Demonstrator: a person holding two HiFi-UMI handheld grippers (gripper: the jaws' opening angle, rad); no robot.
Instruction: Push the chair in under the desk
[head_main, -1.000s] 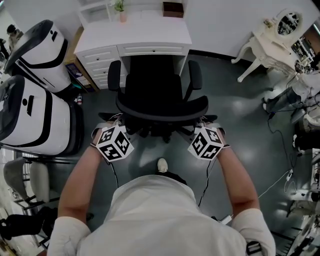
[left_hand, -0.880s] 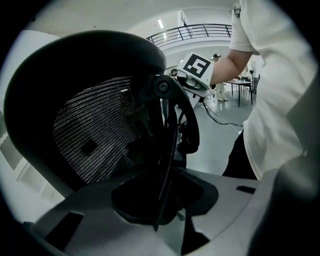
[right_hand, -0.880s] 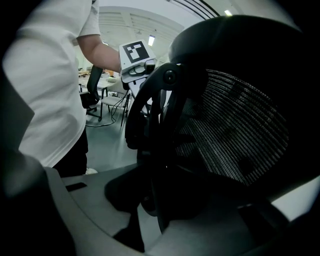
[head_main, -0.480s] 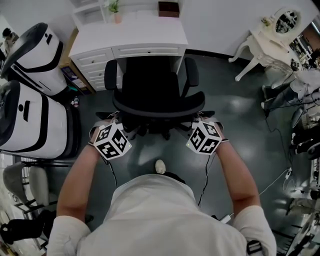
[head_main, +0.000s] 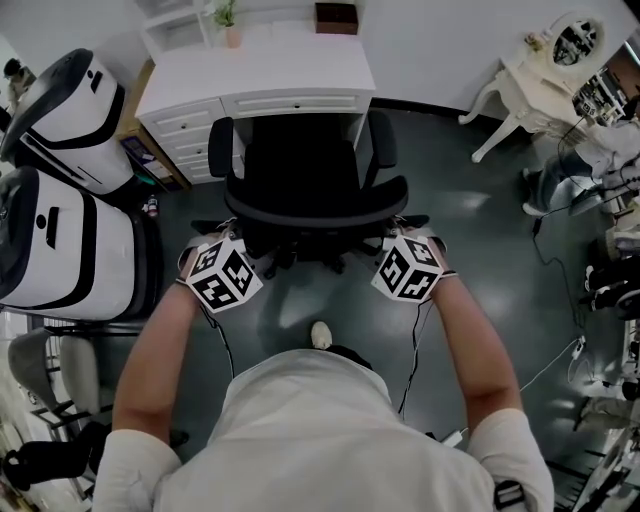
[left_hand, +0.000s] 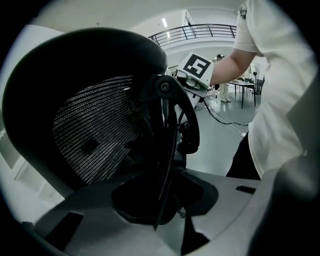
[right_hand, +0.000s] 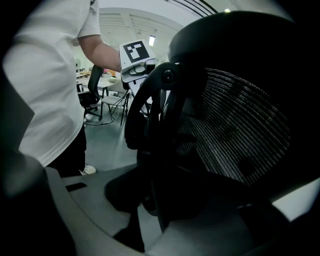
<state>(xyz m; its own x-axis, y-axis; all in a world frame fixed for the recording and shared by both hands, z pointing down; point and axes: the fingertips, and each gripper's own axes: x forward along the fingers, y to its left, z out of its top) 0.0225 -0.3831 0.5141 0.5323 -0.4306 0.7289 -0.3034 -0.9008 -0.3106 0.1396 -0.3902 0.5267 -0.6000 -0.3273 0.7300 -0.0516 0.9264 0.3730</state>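
Note:
The black mesh office chair (head_main: 300, 160) faces the white desk (head_main: 260, 68), its seat front in the desk's knee gap. My left gripper (head_main: 232, 243) grips the left end of the curved backrest (head_main: 315, 213) and my right gripper (head_main: 398, 235) the right end. In the left gripper view the backrest's edge (left_hand: 167, 150) runs down between the jaws of the left gripper (left_hand: 160, 202), which are shut on it. The right gripper view shows the same: the backrest frame (right_hand: 155, 150) sits clamped in the right gripper (right_hand: 157, 205). The pads themselves are hidden in the dark.
Two large white-and-black machines (head_main: 55, 235) stand close on the chair's left. The desk's drawer unit (head_main: 185, 125) is left of the knee gap. A white ornate table (head_main: 540, 80) and floor cables (head_main: 560, 255) lie to the right. My shoe (head_main: 320, 333) is behind the chair.
The chair has rolled toward the desk, and both grippers have moved forward with it, still holding the backrest ends.

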